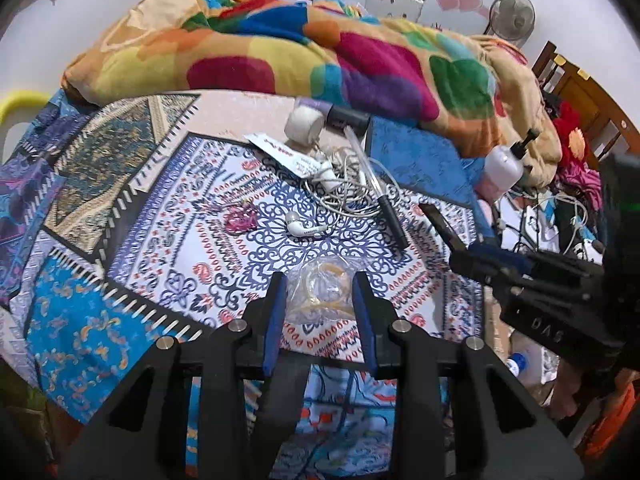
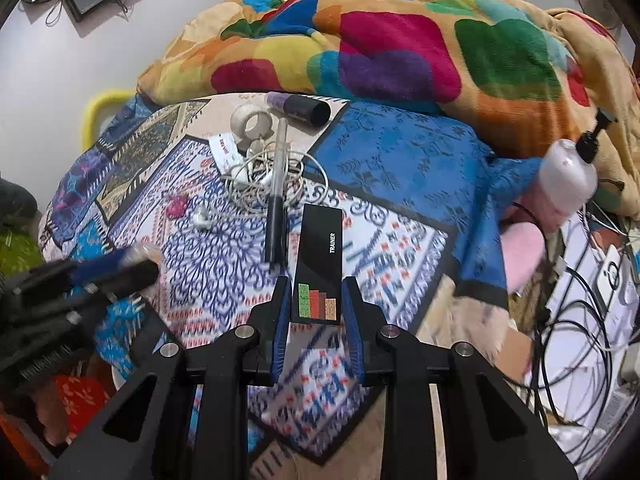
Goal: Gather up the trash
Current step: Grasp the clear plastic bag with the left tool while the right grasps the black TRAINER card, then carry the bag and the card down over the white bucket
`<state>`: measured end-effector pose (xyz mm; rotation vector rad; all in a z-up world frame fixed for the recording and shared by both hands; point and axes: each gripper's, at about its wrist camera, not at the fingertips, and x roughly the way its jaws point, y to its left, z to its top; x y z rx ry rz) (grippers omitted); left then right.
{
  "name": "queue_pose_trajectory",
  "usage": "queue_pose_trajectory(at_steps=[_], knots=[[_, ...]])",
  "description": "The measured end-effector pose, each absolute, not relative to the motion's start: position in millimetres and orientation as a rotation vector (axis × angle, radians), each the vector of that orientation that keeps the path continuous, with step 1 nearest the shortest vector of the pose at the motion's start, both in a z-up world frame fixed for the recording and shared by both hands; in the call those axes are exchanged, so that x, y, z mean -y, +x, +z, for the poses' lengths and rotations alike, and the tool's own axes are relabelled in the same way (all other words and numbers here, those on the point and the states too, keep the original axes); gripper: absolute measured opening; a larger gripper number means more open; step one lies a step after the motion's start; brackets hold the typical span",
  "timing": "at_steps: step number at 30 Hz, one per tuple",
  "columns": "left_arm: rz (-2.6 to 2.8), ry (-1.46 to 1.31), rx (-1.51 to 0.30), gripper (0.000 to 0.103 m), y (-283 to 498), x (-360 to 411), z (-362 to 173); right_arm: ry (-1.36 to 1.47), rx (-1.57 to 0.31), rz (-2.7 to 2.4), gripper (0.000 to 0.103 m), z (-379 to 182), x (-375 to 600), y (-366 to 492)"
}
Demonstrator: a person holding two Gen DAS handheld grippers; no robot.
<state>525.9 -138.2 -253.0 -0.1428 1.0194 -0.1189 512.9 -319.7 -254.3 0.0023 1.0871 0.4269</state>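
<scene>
My left gripper (image 1: 320,280) is shut on a crumpled clear plastic wrapper (image 1: 320,290) with yellow rings inside, held just above the patterned bedsheet (image 1: 168,248). My right gripper (image 2: 314,284) is shut on a flat black box (image 2: 318,264) printed "TRAINER", held over the sheet; it shows edge-on in the left wrist view (image 1: 442,226). A pink crumpled wrapper (image 1: 240,216) lies on the sheet ahead of the left gripper. A white paper slip (image 1: 286,152) lies further back. The left gripper shows blurred at the left of the right wrist view (image 2: 136,260).
A tangled white earphone cable (image 1: 344,184), a loose earbud (image 1: 300,228), a pen (image 1: 380,188), a tape roll (image 1: 304,122) and a dark tube (image 1: 340,114) lie on the bed. A colourful blanket (image 1: 320,48) is piled behind. A pink pump bottle (image 2: 568,176) and cables (image 2: 580,300) sit at the right.
</scene>
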Motion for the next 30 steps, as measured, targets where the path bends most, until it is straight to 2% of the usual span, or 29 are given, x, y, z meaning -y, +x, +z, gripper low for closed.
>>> queue_pose_trajectory(at_steps=[12, 22, 30], knots=[[-0.051, -0.193, -0.911, 0.032, 465, 102, -182, -0.010, -0.966, 0.472, 0.023, -178, 298, 460], [0.045, -0.223, -0.813, 0.032, 392, 42, -130, -0.048, -0.857, 0.584, 0.023, -116, 235, 403], [0.138, -0.239, -0.763, 0.032, 324, -17, -107, -0.081, -0.815, 0.679, 0.023, -93, 176, 353]])
